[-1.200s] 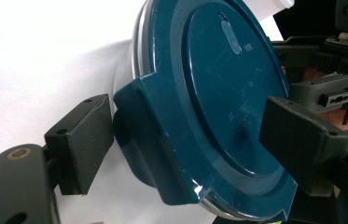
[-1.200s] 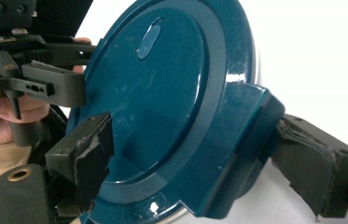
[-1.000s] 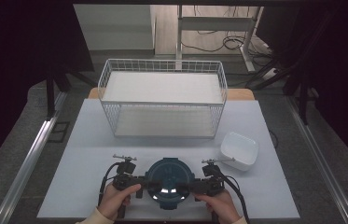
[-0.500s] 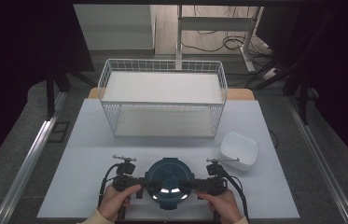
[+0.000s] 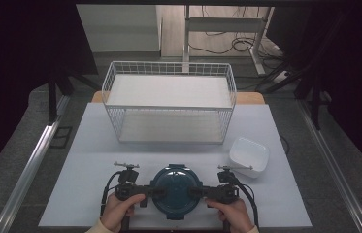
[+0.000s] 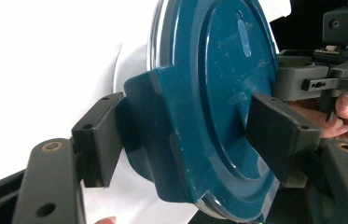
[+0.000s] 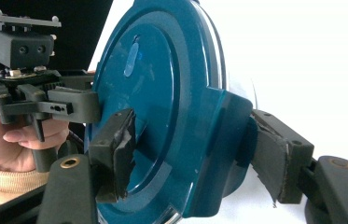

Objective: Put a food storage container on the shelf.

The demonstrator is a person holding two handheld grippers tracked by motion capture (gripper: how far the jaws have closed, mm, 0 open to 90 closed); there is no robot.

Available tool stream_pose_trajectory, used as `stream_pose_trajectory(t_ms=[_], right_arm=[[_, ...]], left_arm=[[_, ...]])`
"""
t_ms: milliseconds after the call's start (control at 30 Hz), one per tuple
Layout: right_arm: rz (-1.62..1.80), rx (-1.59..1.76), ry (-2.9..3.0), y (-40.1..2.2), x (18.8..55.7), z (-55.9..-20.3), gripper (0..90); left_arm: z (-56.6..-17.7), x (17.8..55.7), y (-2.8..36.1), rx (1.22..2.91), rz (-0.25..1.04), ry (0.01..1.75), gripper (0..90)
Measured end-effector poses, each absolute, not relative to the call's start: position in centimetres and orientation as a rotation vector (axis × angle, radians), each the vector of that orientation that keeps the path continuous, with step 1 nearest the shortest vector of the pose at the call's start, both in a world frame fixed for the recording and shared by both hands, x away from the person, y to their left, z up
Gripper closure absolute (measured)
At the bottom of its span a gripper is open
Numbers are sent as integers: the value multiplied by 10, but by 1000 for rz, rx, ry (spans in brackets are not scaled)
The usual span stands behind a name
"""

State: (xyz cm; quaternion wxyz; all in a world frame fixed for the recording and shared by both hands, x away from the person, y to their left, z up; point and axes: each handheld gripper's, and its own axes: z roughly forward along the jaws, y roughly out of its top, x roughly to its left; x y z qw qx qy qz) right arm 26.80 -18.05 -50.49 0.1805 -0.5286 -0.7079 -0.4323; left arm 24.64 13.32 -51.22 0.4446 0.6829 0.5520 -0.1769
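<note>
A round dark-teal lidded container (image 5: 174, 187) sits at the table's front middle. My left gripper (image 5: 148, 191) reaches it from the left, my right gripper (image 5: 198, 191) from the right. In the left gripper view my left gripper (image 6: 188, 135) has been closing; its pads clamp the lid's side latch (image 6: 162, 121), one on top of the lid (image 6: 218, 70). In the right gripper view my right gripper (image 7: 197, 154), also closing, clamps the opposite latch (image 7: 218, 140); one pad is torn.
A white wire basket (image 5: 169, 108) stands across the back of the white table top (image 5: 86, 160). A white square bowl (image 5: 249, 154) lies front right, close to my right hand. The table's front edge is just behind both hands.
Both pairs of jaws have drawn in on the container's side latches. My right gripper has shifted a little to the right. The container has not moved.
</note>
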Motion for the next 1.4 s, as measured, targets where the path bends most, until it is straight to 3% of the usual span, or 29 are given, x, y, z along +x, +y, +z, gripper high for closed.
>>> stream_pose_trajectory(t_ms=[500, 1400], right_arm=[[-1272, -1473, -2037, -178, 262, -496, 408], [-1363, -1385, -2140, -173, 259, -477, 418]], left_arm=[[-501, 241, 141, 1662, -376, 1368, 371], [-480, 233, 145, 1674, -271, 1298, 378]])
